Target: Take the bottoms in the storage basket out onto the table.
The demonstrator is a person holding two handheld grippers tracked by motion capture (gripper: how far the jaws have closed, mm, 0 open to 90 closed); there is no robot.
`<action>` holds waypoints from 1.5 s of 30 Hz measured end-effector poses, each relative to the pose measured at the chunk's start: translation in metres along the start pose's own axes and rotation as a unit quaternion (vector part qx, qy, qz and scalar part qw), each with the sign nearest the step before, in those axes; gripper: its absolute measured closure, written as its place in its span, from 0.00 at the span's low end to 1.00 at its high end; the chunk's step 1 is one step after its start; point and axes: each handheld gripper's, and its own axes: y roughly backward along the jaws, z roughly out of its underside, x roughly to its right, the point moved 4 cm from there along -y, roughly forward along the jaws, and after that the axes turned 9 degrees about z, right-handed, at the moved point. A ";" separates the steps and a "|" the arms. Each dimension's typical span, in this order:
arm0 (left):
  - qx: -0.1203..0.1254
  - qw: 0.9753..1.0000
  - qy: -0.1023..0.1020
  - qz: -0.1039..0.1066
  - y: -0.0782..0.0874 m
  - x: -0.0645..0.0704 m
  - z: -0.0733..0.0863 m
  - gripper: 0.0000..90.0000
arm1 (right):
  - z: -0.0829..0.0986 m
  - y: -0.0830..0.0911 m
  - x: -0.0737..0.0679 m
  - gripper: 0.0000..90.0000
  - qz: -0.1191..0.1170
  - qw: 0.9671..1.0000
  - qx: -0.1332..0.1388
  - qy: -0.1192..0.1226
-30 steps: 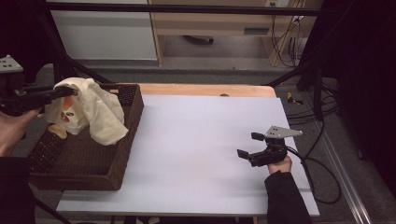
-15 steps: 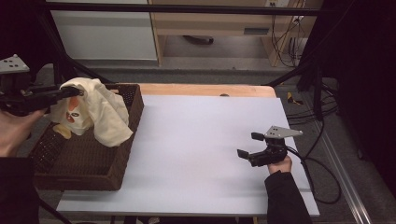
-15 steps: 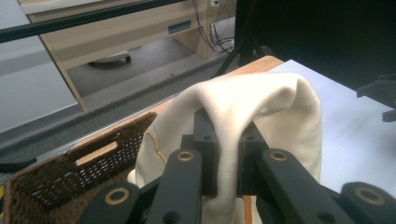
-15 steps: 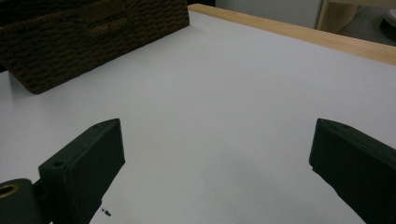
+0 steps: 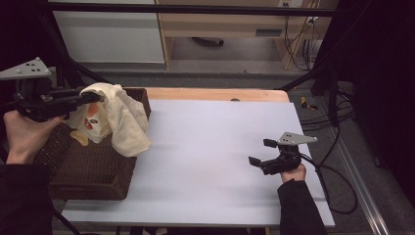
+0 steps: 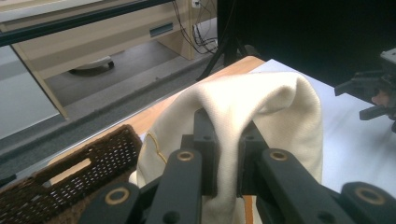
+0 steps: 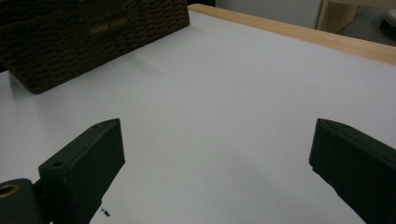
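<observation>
the left gripper (image 5: 95, 98) is up at the far left of the table (image 5: 210, 147), held level above the wicker basket (image 5: 93, 171), and its jaws are pinched tight on a fold of cream cloth (image 5: 120, 120). from the high view the cloth hangs off the jaw tips in a loose drape, its lower edge falling over the basket's right rim and just past it toward the white tabletop. there is an orange-and-red print on the side of the cloth that faces the hand — too small to make out what it shows. the left hand (image 5: 24, 134) wraps the gripper's handle from below, with the grey three-cornered plate sitting on top.

in the left gripper view the left gripper (image 6: 226, 154) has the cream cloth (image 6: 261, 107) bunched between its two black jaws, the fabric rising over them in a rounded hump; the woven rim of the wicker basket (image 6: 70, 168) sits low at the left, and the other gripper is off at the right edge, over the white surface.

the right gripper (image 5: 259, 152) rests low on the table near its right side, well apart from the basket and the cloth, with the right hand (image 5: 292, 172) behind it. its jaws stand wide apart with nothing between them — in the right gripper view the right gripper (image 7: 217, 158) frames bare white table (image 7: 224, 93), and the wicker basket (image 7: 84, 32) stands at the upper left.
</observation>
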 end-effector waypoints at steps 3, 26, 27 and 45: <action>-0.002 1.000 -0.002 0.004 -0.005 0.002 -0.001 0.91 | 0.000 0.000 0.000 0.04 0.000 1.000 0.000 0.000; -0.010 0.998 -0.019 0.052 -0.051 0.027 -0.001 0.91 | 0.000 0.000 0.000 0.04 0.000 1.000 0.000 0.001; -0.011 0.998 -0.018 0.054 -0.052 0.028 -0.001 0.91 | 0.000 0.000 0.000 0.04 -0.001 1.000 0.000 0.001; -0.039 0.996 -0.022 0.082 -0.088 0.041 0.007 0.91 | 0.000 0.000 0.000 0.04 -0.001 1.000 0.000 0.001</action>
